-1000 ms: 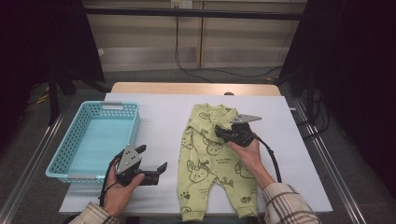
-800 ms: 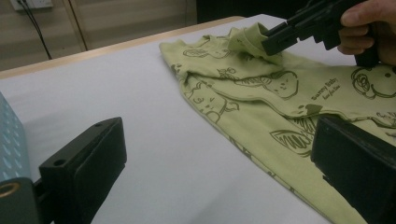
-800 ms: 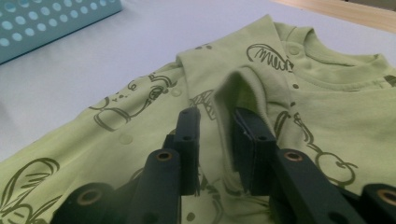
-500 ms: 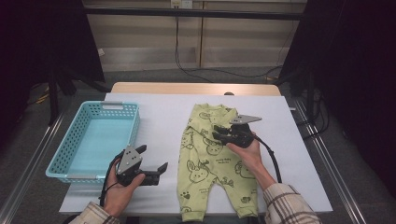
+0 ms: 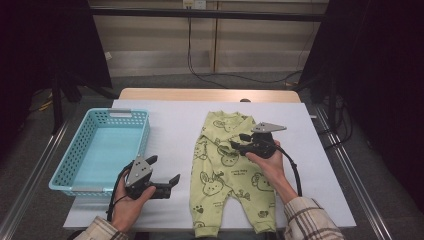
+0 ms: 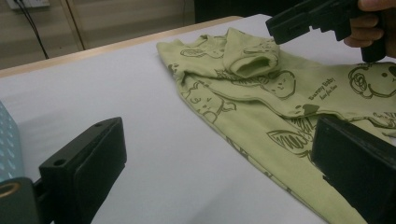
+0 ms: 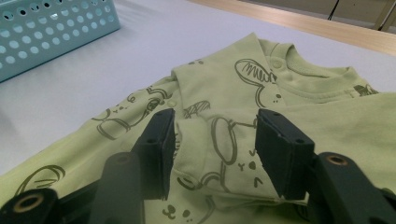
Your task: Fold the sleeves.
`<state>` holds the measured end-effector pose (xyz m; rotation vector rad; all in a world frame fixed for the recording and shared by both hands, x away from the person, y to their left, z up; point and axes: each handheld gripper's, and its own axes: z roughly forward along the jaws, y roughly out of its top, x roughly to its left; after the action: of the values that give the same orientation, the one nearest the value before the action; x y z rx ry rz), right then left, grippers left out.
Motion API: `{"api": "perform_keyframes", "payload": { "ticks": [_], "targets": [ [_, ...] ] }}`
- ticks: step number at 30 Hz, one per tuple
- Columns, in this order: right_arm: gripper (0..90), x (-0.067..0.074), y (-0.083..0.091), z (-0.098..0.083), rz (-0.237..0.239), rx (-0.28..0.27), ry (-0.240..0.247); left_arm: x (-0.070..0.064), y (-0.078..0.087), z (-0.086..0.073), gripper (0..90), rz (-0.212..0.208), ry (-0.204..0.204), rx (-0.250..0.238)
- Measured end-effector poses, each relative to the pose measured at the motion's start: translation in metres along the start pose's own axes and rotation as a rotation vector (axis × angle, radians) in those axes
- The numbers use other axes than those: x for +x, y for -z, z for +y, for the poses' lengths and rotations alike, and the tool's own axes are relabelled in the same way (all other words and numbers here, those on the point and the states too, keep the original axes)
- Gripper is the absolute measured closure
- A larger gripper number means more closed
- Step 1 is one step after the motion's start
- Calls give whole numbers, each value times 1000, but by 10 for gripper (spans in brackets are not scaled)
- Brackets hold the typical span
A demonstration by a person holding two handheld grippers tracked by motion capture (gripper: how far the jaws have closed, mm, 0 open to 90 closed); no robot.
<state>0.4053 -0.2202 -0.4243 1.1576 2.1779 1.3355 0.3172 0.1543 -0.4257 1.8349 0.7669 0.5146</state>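
A light green baby romper (image 5: pixel 220 185) printed with rabbits lies flat in the middle of the white table (image 5: pixel 170 125). One sleeve (image 7: pixel 210 140) is folded in across its chest. My right gripper (image 5: pixel 241 141) hovers low over the chest. Its jaws have just been opening, and the folded sleeve lies loose between the spread pads (image 7: pixel 163 154). My left gripper (image 5: pixel 165 169) is held just left of the romper, near the front edge. It is wide open with nothing between its jaws. The left gripper view shows the sleeve cuff (image 6: pixel 250 60) and my right gripper (image 6: pixel 280 28) above it.
A light blue perforated basket (image 5: pixel 65 170) stands at the table's left side, right behind my left hand. A bare wooden strip (image 5: pixel 200 94) runs along the table's far edge. Dark stands and cables flank the table on both sides.
My right gripper's jaws have spread apart over the romper's chest, letting go of the folded sleeve. Neither hand has shifted noticeably, and the left gripper looks the same.
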Motion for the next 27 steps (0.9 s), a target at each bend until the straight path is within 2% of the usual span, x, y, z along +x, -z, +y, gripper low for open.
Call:
{"api": "perform_keyframes", "payload": {
  "ticks": [3,4,5,6,8,10,13,15,16,18,21,27],
  "targets": [
    [408,0,3,0,-16,-2,4,0,-1,0,35,0,18,-16],
    [389,0,4,0,-19,-6,-1,1,-1,0,35,0,5,-2],
    [374,0,6,-1,-20,-5,-2,0,-2,0,35,-3,22,-10],
    [362,-1,7,-2,-29,-5,8,1,-2,0,35,-3,21,-9],
    [333,-2,11,-3,-44,-4,-10,1,-2,0,35,-5,9,0],
    [310,-5,14,-4,-58,-10,-9,1,-2,0,35,-4,24,-14],
    [254,-7,18,-6,-73,-4,-25,0,-3,1,35,-7,24,-19],
    [248,-8,22,-9,-76,2,-24,0,-3,1,35,-10,20,-25],
    [227,-7,24,-10,-82,-1,-27,0,-3,2,35,-8,12,-14],
    [224,-7,29,-13,-83,0,-35,-2,-3,2,35,-12,26,-32],
    [197,-7,34,-15,-92,-2,-39,-2,-3,2,35,-4,18,-37],
    [162,-3,45,-18,-100,-30,-37,-2,-3,2,35,-4,13,-31]
  ]
}}
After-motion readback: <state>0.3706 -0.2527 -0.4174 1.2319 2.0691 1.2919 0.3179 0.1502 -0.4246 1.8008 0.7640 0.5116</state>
